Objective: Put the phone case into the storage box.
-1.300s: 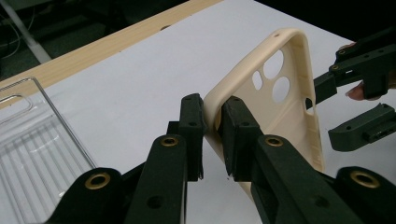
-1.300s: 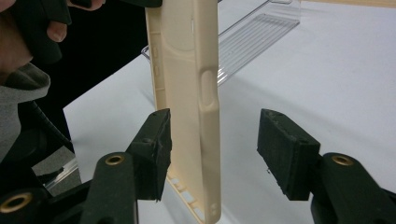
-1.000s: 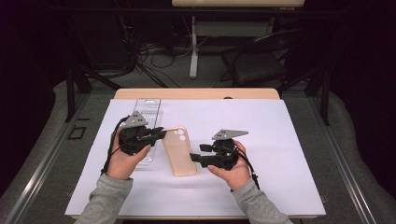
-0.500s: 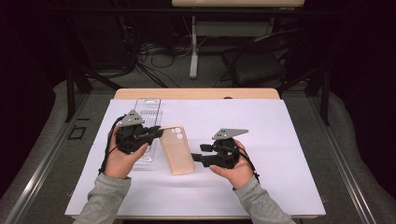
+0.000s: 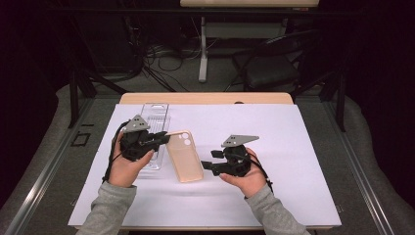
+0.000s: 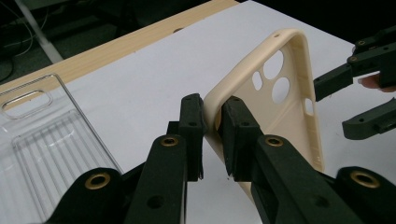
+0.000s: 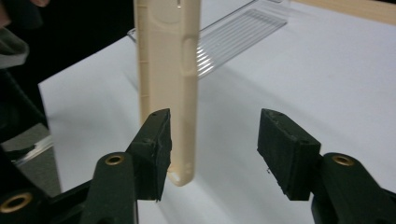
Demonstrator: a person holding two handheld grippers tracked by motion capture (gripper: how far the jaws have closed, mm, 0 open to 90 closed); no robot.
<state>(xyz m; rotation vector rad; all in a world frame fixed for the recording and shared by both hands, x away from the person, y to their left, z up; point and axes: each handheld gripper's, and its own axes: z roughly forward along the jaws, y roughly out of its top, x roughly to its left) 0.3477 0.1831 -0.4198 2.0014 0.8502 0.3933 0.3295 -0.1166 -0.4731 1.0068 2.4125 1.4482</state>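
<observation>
Left gripper point(image 6: 212, 135): jaws closed onto the rim of the beige phone case point(image 6: 275, 107), gripping the case's edge at one corner near the camera cut-outs; case wall pinched between both pads. Same gripper seen from above point(image 5: 164, 139) at the left of the white sheet point(image 5: 293, 137), held in the left hand point(image 5: 128, 164).

Right gripper point(image 7: 212, 147): jaws spread wide, clamped on nothing. Lower end of the case standing between them, just beside the left-hand jaw pad in that view, well off the other pad; contact with the near pad cannot be confirmed. From above, right gripper point(image 5: 206, 166) just beside the case's right edge, held in the right hand point(image 5: 244, 174).

Phone case position: centre-left of the sheet, between the two grippers, long axis running away from the person, camera cut-outs at the far end point(image 5: 185, 155). Raised on edge rather than lying flat in the gripper views; open inner side shown to the left gripper's camera, outer side wall with button slot shown to the right gripper's camera.

Clear plastic tray point(image 5: 154, 127) lying flat on the sheet under and behind the left gripper, ribbed floor visible point(image 6: 51, 149). Wooden table edge point(image 5: 205, 98) beyond the sheet.
</observation>
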